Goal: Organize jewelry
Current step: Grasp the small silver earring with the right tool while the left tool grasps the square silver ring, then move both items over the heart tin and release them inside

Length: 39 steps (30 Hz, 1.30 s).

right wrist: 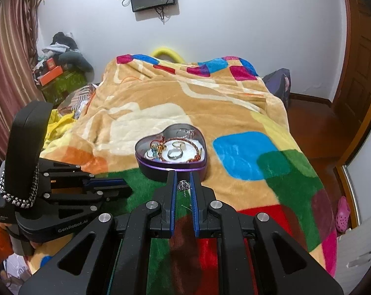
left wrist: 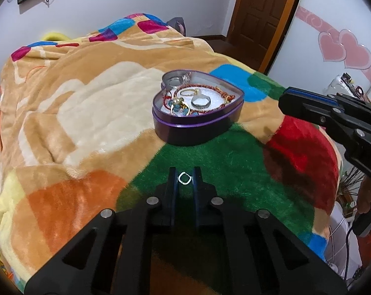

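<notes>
Currently, both grippers are seen loaded in front of the tin.
Ring: small thin silvery loop, judged very light, stiff, slick; easily dropped or flicked out if the pinch is eased early. Best taken across the band, as is done now.
Ring place: held between the left pads, above the green patch of the blanket, short of the tin.
Pendant: tiny silvery charm with a fine chain hanging below it; judged light, chain limp and prone to snagging on plush. Best taken at the solid charm, not the chain.
Pendant place: pinched near the right fingertips, just before the tin's near wall.
Tin: purple heart box, open, on the blanket; rings, a red cord bracelet and blue beads already lie inside on white padding. Rigid, judged stable enough for a drop-in.
Left gripper: jaws drawn nearly together, pinching the ring.
Right gripper: jaws drawn nearly together, pinching the pendant.
Risk: small pieces would be lost in the pile if released outside the rim.
</notes>
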Tool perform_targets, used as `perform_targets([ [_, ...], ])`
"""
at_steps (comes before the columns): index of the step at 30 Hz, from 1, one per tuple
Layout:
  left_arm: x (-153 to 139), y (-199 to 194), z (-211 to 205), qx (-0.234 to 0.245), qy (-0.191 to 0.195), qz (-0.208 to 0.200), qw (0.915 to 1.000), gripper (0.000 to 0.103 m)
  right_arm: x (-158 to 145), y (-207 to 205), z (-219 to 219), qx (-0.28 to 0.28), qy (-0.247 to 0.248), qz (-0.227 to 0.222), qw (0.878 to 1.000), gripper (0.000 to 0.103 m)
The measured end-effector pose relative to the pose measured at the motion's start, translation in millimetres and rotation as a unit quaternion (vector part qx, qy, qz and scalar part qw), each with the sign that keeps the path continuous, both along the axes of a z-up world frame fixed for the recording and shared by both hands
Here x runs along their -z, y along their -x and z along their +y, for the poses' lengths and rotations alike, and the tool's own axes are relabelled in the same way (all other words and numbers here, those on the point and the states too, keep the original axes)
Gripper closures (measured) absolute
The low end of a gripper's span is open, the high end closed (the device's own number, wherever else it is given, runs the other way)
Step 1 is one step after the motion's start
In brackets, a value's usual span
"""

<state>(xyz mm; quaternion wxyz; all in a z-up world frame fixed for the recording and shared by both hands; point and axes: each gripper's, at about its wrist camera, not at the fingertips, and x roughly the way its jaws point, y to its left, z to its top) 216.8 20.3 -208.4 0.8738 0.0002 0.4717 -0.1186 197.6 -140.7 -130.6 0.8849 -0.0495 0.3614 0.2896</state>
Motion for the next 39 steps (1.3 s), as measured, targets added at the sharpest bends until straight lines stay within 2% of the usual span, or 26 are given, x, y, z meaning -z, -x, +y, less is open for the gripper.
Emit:
perform_targets([
  [15,-69.1,-0.8,3.3,-0.010,0.018,-0.085,0.9962,0.093,-37.7,-11.8,10.1,0.000,-0.026,-0.045,0.999,0.094],
  [22,-88.3,-8.5,2.3,-0.009,0.024,-0.110,0.9936,0.093,-46.3,-17.4,20.0,-0.006,-0.034,-0.060,0.998,0.094],
  [30,-86.0,-22.5,5.6,-0.015,0.030,-0.112,0.9932,0.093,-42.1,-29.4,25.5,-0.006,-0.038,-0.056,0.998,0.094],
  [39,-60.7,-42.9,6.2,-0.011,0.041,-0.078,0.9960,0.093,-12.6,-53.0,28.8,-0.006,-0.029,-0.007,1.000,0.094],
])
